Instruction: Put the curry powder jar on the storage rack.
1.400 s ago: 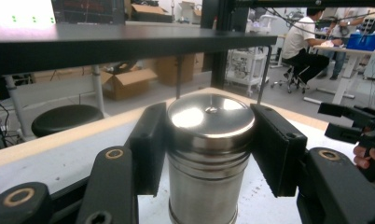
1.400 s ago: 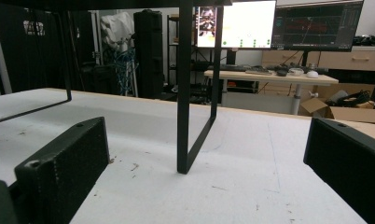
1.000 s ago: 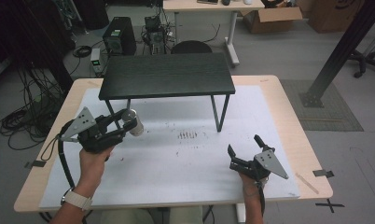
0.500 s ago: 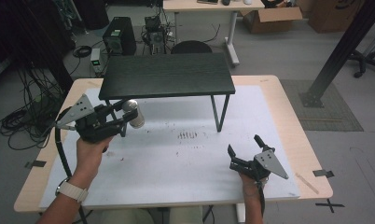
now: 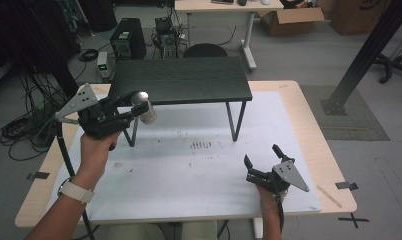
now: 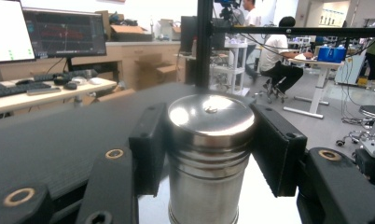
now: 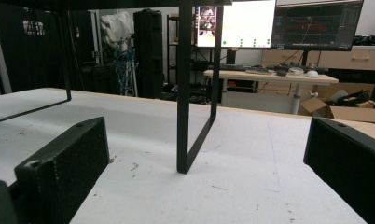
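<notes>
A shiny steel can [image 5: 144,106] [image 6: 208,158] stands upright between the jaws of my left gripper [image 5: 139,106] [image 6: 209,149], which is shut on it. The can hangs in the air at the front left corner of the small black shelf table [image 5: 181,80], about level with its top [image 6: 59,140]. My right gripper [image 5: 263,157] [image 7: 209,172] rests low on the white mat [image 5: 189,170] at the front right, open, nothing between its jaws. It looks toward the shelf's right leg [image 7: 184,93].
The black shelf table stands on thin legs [image 5: 235,120] at the back middle of the white mat. The wooden tabletop edge [image 5: 334,165] frames the mat. Dark specks [image 5: 201,145] mark the mat's middle. Desks, monitors and seated people are beyond.
My left gripper has lifted the steel can up and a little toward the shelf's top. The right gripper has stayed put.
</notes>
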The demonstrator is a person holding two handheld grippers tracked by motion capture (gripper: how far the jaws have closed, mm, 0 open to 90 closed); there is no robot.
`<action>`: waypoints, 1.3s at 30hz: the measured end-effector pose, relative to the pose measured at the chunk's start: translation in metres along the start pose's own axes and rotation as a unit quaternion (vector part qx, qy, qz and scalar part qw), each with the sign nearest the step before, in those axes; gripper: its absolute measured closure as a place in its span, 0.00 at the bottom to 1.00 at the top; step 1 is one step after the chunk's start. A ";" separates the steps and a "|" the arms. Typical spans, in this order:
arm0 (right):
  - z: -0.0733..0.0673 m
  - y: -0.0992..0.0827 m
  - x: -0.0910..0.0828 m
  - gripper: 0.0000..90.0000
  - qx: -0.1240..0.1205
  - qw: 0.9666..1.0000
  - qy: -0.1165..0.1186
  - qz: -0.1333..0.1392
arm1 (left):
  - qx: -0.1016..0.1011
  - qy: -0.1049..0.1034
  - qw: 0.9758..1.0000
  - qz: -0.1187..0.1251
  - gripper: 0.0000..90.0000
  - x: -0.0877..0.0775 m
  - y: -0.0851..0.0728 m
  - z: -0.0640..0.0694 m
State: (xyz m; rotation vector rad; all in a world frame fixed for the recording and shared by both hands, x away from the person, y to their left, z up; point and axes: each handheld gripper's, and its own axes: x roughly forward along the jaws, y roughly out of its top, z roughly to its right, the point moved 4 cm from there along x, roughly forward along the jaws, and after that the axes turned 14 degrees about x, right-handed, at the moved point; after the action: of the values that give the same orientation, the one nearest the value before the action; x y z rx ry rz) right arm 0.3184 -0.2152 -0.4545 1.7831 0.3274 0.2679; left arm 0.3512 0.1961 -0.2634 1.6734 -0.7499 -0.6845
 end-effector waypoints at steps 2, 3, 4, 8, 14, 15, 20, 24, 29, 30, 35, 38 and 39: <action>0.000 0.000 0.000 0.00 0.000 1.000 0.000 0.000 | 0.007 -0.002 1.000 0.003 0.55 0.003 0.009 -0.004; 0.000 0.000 0.000 0.00 0.000 1.000 0.000 0.000 | 0.009 -0.004 1.000 0.005 0.55 0.004 0.012 -0.005; 0.000 0.000 0.000 0.00 0.000 1.000 0.000 0.000 | 0.009 -0.004 1.000 0.005 0.55 0.004 0.012 -0.005; 0.000 0.000 0.000 0.00 0.000 1.000 0.000 0.000 | 0.012 -0.007 1.000 0.008 0.55 0.009 0.021 -0.010; 0.000 0.000 0.000 0.00 0.000 1.000 0.000 -0.001 | 0.011 -0.013 1.000 0.008 0.55 0.021 0.032 -0.018; 0.000 0.000 0.000 0.00 0.000 1.000 0.000 -0.001 | 0.014 -0.012 1.000 0.007 0.55 0.023 0.034 -0.019; 0.000 0.000 0.000 0.00 -0.001 1.000 0.000 -0.001 | 0.017 -0.014 1.000 0.006 0.55 0.034 0.044 -0.027; 0.000 0.000 0.001 0.00 0.000 1.000 0.000 -0.002 | 0.011 -0.014 1.000 0.003 0.55 0.046 0.048 -0.036; 0.000 0.000 0.001 0.00 -0.001 1.000 -0.001 -0.002 | 0.007 -0.011 1.000 -0.006 0.55 0.066 0.049 -0.046; 0.000 0.000 0.001 0.00 -0.001 1.000 -0.001 -0.002 | 0.007 -0.011 1.000 -0.006 0.55 0.066 0.049 -0.046; 0.000 0.000 0.001 0.00 -0.001 1.000 -0.001 -0.002 | 0.004 -0.005 1.000 -0.024 0.55 0.086 0.045 -0.053; 0.000 0.000 0.001 0.00 -0.001 1.000 -0.001 -0.002 | 0.006 -0.004 1.000 -0.031 0.55 0.095 0.043 -0.056; 0.000 0.000 0.001 0.00 -0.001 1.000 -0.001 -0.002 | 0.006 -0.003 0.999 -0.033 0.55 0.097 0.043 -0.057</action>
State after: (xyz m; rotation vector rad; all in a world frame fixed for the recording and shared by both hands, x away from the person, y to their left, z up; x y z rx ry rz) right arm 0.3190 -0.2150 -0.4545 1.7799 0.3295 0.2642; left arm 0.4505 0.1476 -0.2156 1.7154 -0.7059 -0.7321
